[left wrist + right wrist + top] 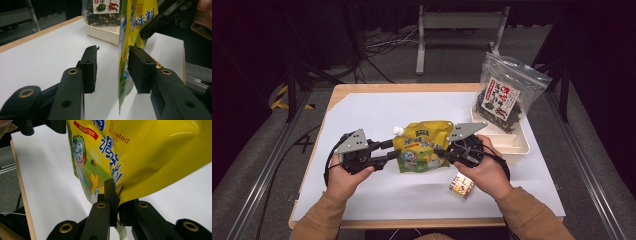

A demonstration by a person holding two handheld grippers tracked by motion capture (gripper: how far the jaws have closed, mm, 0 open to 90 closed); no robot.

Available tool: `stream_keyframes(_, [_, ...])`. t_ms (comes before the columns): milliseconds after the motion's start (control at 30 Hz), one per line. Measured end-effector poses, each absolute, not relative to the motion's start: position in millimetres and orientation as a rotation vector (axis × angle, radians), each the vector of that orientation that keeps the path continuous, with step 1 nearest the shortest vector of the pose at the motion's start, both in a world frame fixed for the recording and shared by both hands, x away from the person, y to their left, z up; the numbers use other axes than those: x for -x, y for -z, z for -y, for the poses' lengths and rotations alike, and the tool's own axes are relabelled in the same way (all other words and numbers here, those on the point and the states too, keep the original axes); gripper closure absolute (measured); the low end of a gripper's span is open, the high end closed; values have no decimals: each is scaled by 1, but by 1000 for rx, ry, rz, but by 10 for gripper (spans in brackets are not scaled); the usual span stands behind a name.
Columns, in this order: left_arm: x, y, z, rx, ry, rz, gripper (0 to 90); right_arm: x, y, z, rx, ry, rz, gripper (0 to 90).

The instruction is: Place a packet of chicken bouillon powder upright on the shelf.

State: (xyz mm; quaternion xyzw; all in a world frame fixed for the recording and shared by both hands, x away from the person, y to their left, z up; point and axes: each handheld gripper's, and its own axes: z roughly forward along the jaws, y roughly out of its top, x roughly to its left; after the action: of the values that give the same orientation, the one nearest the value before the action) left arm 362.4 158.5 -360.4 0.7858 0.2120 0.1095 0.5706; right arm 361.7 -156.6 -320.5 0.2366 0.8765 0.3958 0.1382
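Observation:
A yellow spouted pouch (424,145) with blue and red print is held up off the white sheet between my two grippers. My right gripper (441,153) is shut on the pouch's right edge; in the right gripper view its jaws (116,188) pinch the pouch's (150,152) lower rim. My left gripper (393,150) sits at the pouch's left side, open. In the left gripper view the pouch's (133,22) thin edge hangs between the spread jaws (112,53), close against the right-hand pad and well apart from the other one.
A cream tray (517,145) stands at the right of the table, with a clear bag of dark snacks (507,95) upright in it. A small wrapped packet (461,186) lies near my right hand. White paper (372,112) covers the wooden tabletop.

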Motion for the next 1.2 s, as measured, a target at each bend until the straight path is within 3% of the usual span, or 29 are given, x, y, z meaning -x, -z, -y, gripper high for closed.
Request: stream_keyframes(1200, [-368,367,-171,-1859,-273,-603,579,-361,267,266,-902,-1040,-2283,872])
